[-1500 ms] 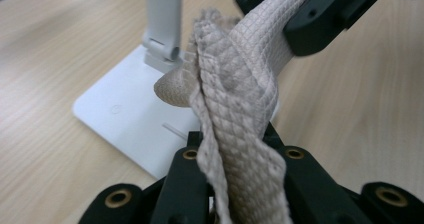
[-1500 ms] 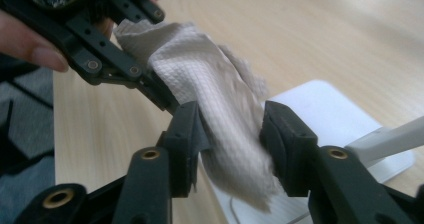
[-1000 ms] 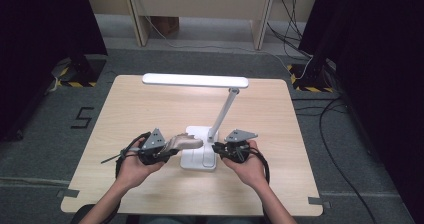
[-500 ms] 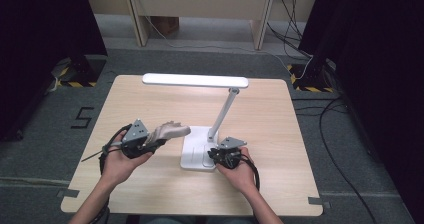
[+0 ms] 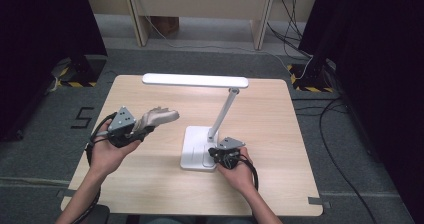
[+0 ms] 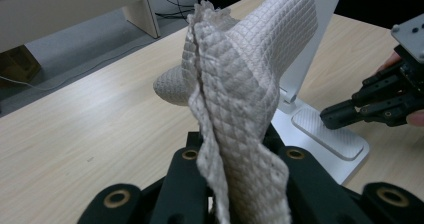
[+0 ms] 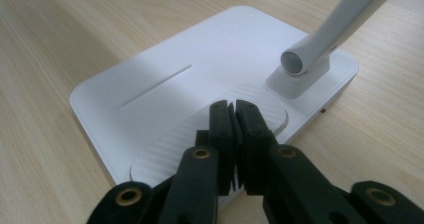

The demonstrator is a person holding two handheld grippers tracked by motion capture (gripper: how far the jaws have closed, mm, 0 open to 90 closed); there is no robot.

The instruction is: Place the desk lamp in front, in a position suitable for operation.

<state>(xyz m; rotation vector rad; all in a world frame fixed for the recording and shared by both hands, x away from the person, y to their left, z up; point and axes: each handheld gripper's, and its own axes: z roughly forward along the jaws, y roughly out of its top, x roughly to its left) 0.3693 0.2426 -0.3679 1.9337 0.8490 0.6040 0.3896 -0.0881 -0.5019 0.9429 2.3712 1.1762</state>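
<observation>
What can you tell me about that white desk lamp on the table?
The white desk lamp looks like smooth plastic. It has a flat rectangular base with rounded corners, a thin groove and a ribbed oval pad, and a slim arm that leans up from a socket to a long flat head held level over the wooden table. The base sits flat on the table. The closed right tongs rest their tips over the ribbed pad.
</observation>
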